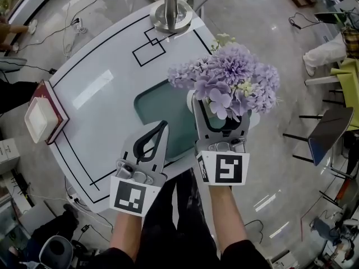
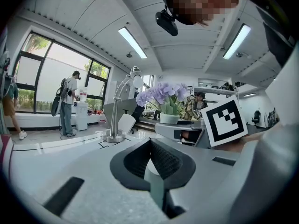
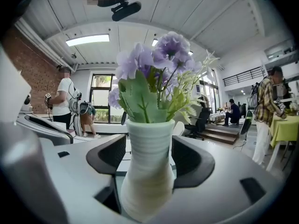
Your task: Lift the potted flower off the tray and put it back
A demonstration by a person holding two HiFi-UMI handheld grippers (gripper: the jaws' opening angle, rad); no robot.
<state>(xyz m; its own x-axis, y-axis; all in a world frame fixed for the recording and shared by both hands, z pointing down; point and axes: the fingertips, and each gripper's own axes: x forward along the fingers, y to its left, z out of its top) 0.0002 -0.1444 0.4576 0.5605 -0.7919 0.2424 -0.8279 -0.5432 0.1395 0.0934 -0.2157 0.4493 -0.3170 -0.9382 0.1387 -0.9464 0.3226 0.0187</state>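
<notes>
Potted flower (image 1: 230, 77): one white ribbed vase with green leaves under a thick head of lilac blooms, at the right edge of the single teal tray (image 1: 162, 114) on the white table (image 1: 106, 83); two grippers, the right gripper (image 1: 222, 102) spread wide either side of the vase without gripping it, the left gripper (image 1: 161, 126) closed on nothing; the blooms hide the vase's foot.

A white, rounded table (image 1: 101, 88) marked with a thin black outline carries a dark teal rectangular tray (image 1: 162, 116) near its middle. Beyond the tray, at the far edge, stands the round metal base of a pole (image 1: 170, 14). Between that base and the tray, two overlapping black squares (image 1: 150, 48) are drawn on the tabletop. Well left of the tray, a red-rimmed flat case (image 1: 44, 114) with a white square top lies at the table's edge.
</notes>
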